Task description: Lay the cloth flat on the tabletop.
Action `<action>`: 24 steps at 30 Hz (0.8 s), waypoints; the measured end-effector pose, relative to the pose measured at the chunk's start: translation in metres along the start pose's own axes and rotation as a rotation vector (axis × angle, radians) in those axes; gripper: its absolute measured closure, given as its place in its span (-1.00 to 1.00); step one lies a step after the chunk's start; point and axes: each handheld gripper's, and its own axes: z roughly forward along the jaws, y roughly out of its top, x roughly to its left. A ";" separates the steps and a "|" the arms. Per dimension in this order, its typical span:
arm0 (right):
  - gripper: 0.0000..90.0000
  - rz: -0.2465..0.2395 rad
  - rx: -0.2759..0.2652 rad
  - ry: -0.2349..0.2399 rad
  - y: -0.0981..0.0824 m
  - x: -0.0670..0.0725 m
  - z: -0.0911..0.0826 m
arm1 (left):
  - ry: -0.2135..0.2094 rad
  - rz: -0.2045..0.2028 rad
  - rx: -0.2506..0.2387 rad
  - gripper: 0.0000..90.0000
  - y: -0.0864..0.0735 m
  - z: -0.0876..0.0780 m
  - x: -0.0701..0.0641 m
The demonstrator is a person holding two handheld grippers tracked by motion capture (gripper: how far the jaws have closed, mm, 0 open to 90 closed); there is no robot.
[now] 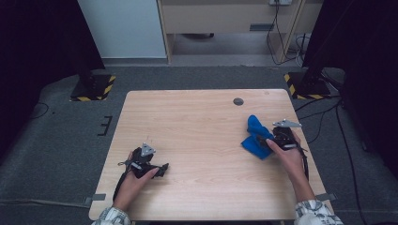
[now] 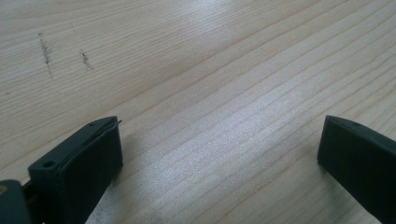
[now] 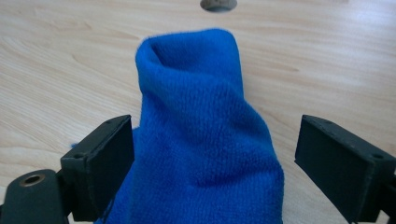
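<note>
— High view first: where is the crumpled bright blue fleece cloth (image 1: 256, 137)?

— It lies on the pale wooden table (image 1: 206, 131), near the right edge and about midway between the far and near edges. It is bunched up, with one fold standing toward the far edge. A small round dark hole (image 1: 238, 101) sits in the tabletop beyond it, close to the far edge.

— And the right gripper (image 1: 270, 138)?

— It is held in the person's right hand (image 1: 287, 154), right against the cloth on the side toward the right edge. In the right gripper view the blue cloth (image 3: 205, 140) rises as a soft hump between the two black jaws, and they stand wide apart. The left jaw looks just beside the fabric, perhaps brushing it; the right jaw has bare wood between it and the cloth. So the jaws are not pressing on it.

— What about the other side?

— The left gripper (image 1: 162, 168) is in the person's left hand (image 1: 133, 180), down toward the near left corner, well apart from the cloth. The left gripper view shows its jaws spread wide too, with bare wood grain (image 2: 215, 107) between them and a couple of faint dark scuff marks (image 2: 46, 53) on the surface farther off.

— Anything off the table?

— Grey carpet, and two dark stand bases with yellow and black striped edges (image 1: 94, 86) beyond the far corners.
</note>
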 end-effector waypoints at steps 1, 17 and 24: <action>-0.74 0.000 0.011 -0.003 -0.001 0.000 0.002 | 0.000 0.000 0.000 -1.00 0.000 0.000 0.000; -0.59 -0.013 0.139 0.011 -0.019 0.005 0.021 | 0.000 0.000 0.000 -1.00 0.000 0.000 0.000; -0.15 -0.058 0.127 0.014 -0.018 0.007 0.018 | 0.000 0.000 0.000 -1.00 0.000 0.000 0.000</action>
